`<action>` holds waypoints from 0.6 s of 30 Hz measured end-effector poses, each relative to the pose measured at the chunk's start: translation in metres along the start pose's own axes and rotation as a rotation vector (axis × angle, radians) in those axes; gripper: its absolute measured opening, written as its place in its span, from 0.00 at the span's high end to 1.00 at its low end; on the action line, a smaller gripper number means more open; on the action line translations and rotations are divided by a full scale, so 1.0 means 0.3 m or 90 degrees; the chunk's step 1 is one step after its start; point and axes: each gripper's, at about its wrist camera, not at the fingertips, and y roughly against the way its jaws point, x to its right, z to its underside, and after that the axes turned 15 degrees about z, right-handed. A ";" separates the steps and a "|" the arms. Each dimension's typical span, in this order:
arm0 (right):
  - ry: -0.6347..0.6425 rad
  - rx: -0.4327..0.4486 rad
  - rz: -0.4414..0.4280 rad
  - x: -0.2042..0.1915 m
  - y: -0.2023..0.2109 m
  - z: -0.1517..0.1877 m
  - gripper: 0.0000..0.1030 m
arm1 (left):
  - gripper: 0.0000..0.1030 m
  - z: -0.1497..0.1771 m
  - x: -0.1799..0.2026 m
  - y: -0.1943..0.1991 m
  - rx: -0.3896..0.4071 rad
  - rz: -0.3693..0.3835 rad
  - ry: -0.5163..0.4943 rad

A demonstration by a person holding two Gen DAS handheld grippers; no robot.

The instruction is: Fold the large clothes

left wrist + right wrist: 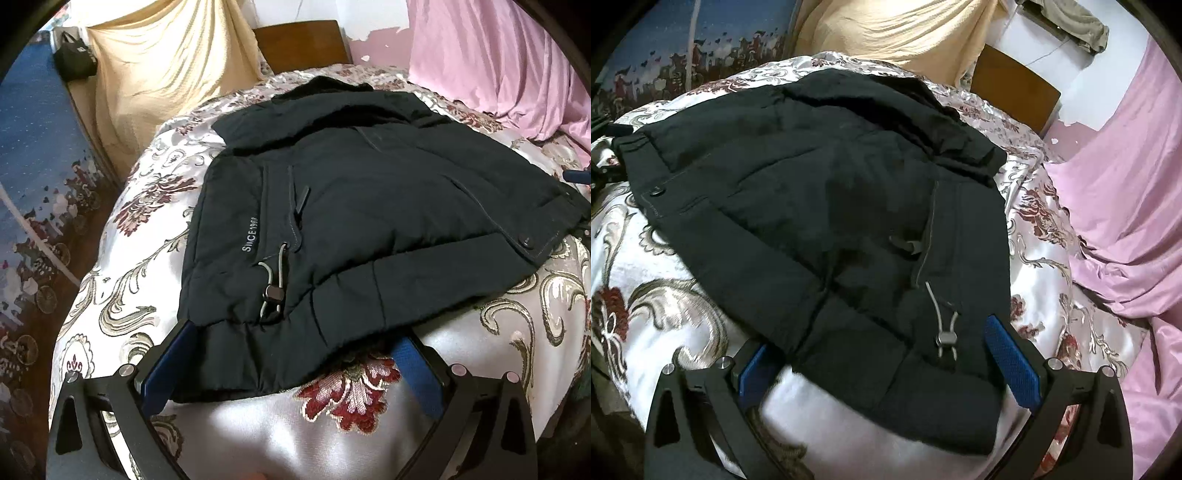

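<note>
A dark padded jacket (369, 206) lies folded on a floral satin bedspread (147, 236); it reads "SINCE 1988" and has a grey drawcord with a toggle (273, 291). My left gripper (295, 339) is open, its blue-padded fingers (166, 369) straddling the jacket's near hem corner. In the right wrist view the jacket (820, 206) lies across the bedspread (646, 314). My right gripper (875, 339) is open, its fingers (1012, 362) either side of the jacket's near corner by a drawcord toggle (943, 338).
A cream cloth (166, 66) and a wooden headboard (303, 44) stand behind the bed. Pink fabric (1126, 184) lies along the right side. A patterned blue hanging (33, 166) and a black bag (74, 59) are at the left.
</note>
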 end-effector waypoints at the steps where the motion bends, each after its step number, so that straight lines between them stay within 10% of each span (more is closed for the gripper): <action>1: -0.003 -0.002 0.001 -0.002 -0.006 -0.006 0.02 | 0.00 0.001 0.005 0.002 0.004 -0.008 0.000; 18: 0.026 0.098 0.116 -0.067 0.053 0.000 0.03 | 0.00 -0.010 0.071 0.007 0.050 -0.085 -0.072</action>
